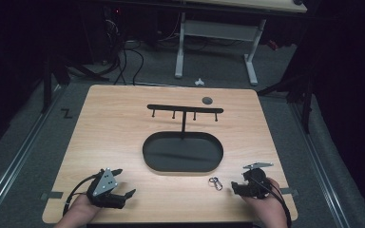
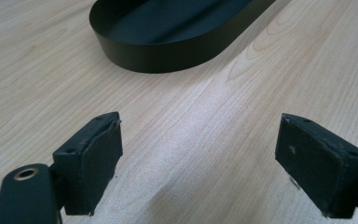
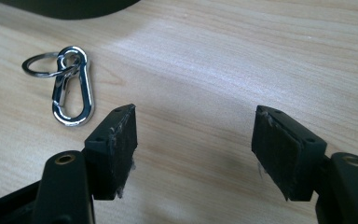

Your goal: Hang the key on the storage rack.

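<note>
We see both tongs parted and empty on the worktop [image 1: 123,118]: left tongs [image 1: 121,183] and right tongs [image 1: 235,186]. A carabiner keyring [image 3: 70,84] lies flat near the right tongs, beside the black oval tray [image 1: 183,152] under a 4-peg hanger rack [image 1: 185,110], probably its destination.

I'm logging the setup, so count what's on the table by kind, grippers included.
Grippers: 2, left gripper and right gripper
Black oval tray: 1
Black hook rack: 1
Silver carabiner keyring: 1
Dark round disc: 1
Total: 6
</note>
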`<move>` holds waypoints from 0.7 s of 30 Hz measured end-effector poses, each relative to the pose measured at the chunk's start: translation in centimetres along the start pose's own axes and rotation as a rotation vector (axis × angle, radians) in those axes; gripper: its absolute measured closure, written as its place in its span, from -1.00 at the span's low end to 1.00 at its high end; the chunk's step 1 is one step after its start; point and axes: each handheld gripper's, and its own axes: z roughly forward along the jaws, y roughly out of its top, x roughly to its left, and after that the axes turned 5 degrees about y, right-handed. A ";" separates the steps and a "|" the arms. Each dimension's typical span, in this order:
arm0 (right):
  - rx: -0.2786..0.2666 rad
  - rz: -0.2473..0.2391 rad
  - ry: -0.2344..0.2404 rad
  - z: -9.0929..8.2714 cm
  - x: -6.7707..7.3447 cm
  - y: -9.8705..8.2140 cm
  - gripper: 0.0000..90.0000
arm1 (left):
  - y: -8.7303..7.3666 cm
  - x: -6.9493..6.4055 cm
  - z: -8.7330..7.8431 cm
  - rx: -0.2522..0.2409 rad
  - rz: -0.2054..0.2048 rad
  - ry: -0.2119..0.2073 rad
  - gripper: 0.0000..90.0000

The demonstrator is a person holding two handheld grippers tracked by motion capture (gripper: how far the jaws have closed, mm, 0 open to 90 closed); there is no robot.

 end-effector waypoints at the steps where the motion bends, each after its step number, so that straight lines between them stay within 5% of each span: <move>1: 0.011 -0.012 -0.006 0.0 0.1 0.1 -0.30 | 0.0 0.0 0.0 -0.001 0.000 0.000 -0.66; 7: 0.111 -0.063 -0.002 0.2 0.9 0.8 -0.29 | 0.0 0.0 0.1 0.006 0.003 0.002 -0.66; 21: 0.216 -0.124 0.007 -0.4 1.8 1.7 -0.27 | 0.0 0.0 0.0 -0.001 -0.007 0.009 -0.66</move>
